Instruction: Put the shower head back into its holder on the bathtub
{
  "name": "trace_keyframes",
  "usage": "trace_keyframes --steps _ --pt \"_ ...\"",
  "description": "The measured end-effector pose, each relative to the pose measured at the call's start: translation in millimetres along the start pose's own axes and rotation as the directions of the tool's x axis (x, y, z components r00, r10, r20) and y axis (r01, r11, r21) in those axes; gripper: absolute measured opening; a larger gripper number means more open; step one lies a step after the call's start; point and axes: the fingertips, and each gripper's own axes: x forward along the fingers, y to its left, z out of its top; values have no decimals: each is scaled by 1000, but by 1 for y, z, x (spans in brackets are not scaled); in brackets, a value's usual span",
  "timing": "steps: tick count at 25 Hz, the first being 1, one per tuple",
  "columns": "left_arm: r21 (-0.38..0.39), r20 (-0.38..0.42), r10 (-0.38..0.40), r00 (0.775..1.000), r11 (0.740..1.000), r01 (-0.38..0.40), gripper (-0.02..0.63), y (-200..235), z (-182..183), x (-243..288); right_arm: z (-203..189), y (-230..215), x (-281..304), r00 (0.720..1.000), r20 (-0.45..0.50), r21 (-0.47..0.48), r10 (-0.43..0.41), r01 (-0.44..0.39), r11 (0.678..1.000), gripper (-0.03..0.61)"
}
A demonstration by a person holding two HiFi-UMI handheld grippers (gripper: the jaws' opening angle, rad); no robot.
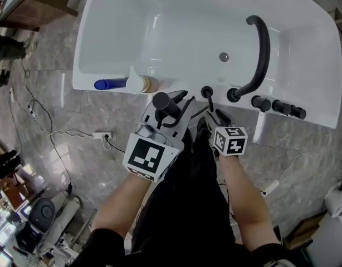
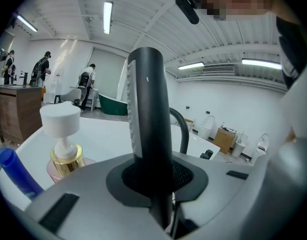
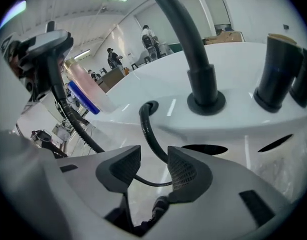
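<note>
The left tool [image 2: 153, 178], clenched on the upright shower head [image 2: 148, 109] at centre frame just off the bathtub [image 1: 187, 15] rim, should lower it straight into the holder [image 1: 206, 92] while the released right tool [image 3: 148, 166], straddling the hose [image 3: 147, 129], guides slack down.

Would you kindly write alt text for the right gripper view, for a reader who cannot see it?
The right gripper has its jaws apart with a black hose between them, which rises into a hole in the white bathtub rim. Beyond stand the base of a curved black spout and, at right, black knobs.
</note>
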Motion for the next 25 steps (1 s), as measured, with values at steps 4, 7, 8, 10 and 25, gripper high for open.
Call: trace_keyframes --steps 4,7,8,10,25 --pt "22 -44 -18 999 1000 19 78 -4 -24 10 -20 -19 24 999 7 -21 -32 32 999 189" --pt "21 -54 -25 998 999 26 78 -6 -30 9 -19 -24 33 998 10 -53 -68 69 996 137" --pt "20 -57 -29 998 999 30 78 -8 -31 9 -17 -25 33 997 19 -58 -73 74 996 122" --pt "23 -63 -37 997 999 38 78 -12 -31 9 -12 -25 24 996 37 -63 -76 78 995 90" --pt "60 -28 9 1000 998 -7 78 -19 45 14 70 -3 -59 997 -29 -212 -69 61 975 61"
